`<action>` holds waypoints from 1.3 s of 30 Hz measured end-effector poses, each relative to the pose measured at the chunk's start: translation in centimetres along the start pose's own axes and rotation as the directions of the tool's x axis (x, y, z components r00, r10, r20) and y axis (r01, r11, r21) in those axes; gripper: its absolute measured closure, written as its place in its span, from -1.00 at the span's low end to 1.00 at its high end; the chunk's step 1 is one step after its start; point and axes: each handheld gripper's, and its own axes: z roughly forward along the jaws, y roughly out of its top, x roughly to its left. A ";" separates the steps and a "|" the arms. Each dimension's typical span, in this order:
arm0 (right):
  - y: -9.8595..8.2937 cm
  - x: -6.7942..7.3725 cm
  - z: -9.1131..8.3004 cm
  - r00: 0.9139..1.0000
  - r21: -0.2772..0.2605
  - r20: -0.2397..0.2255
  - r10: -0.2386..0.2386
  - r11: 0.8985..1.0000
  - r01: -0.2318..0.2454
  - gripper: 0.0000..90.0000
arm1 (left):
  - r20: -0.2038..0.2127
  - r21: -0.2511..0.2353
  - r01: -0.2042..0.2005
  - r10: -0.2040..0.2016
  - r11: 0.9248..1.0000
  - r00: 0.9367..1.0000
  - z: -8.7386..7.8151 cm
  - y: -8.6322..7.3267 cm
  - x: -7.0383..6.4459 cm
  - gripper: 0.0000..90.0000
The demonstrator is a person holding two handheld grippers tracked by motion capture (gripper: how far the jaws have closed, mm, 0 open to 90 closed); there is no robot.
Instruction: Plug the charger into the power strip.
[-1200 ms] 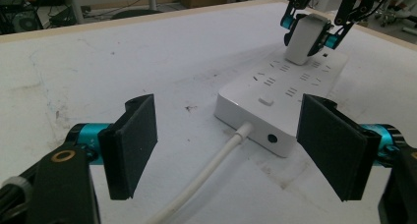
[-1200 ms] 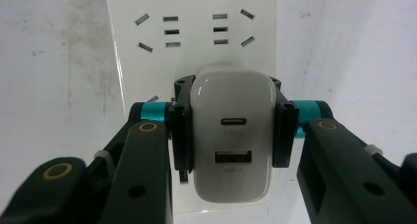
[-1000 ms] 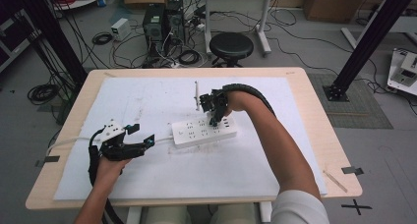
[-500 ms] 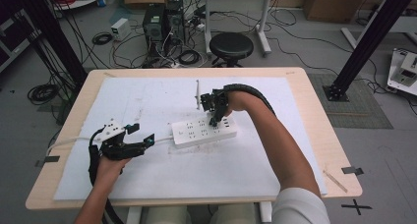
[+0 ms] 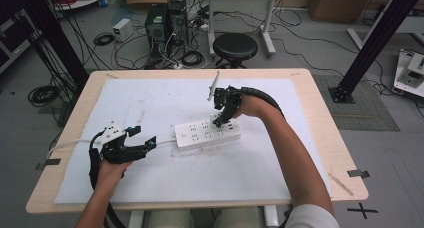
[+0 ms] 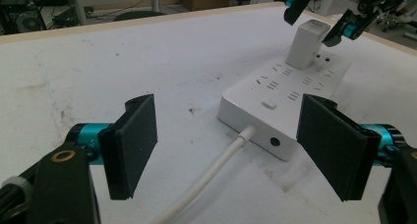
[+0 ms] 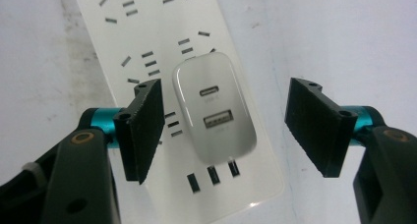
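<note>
A white power strip lies near the middle of the table, its white cable running off to the left. A white USB charger stands plugged into the strip near its right end. My right gripper hangs straight over the charger, open, jaws on either side and apart from it. My left gripper rests open on the table left of the strip, its jaws straddling the cable without touching it.
A white sheet covers most of the wooden table. A thin stick rises just behind the right hand. Past the far edge stand a black stool, computer towers and floor cables.
</note>
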 end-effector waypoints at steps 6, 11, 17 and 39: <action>-2.0 0.9 -2.2 0.988 -0.141 0.047 0.150 0.980 -0.142 -0.53 | 0.002 -0.010 0.013 -0.013 1.000 1.000 0.2 0.0 -0.1 -0.48; -4.0 1.9 -3.5 0.967 -0.196 0.087 0.240 0.956 -0.220 -0.53 | 0.011 -0.011 0.008 -0.008 1.000 1.000 0.2 0.1 -0.2 -0.48; -6.1 3.2 -5.0 0.943 -0.239 0.109 0.314 0.929 -0.282 -0.53 | 0.013 -0.013 0.010 -0.010 1.000 1.000 0.3 0.0 -0.3 -0.48; -15.1 9.9 -6.0 0.831 -0.380 0.168 0.530 0.813 -0.441 -0.54 | 0.012 -0.014 0.002 -0.002 1.000 1.000 -0.3 0.0 -0.2 -0.48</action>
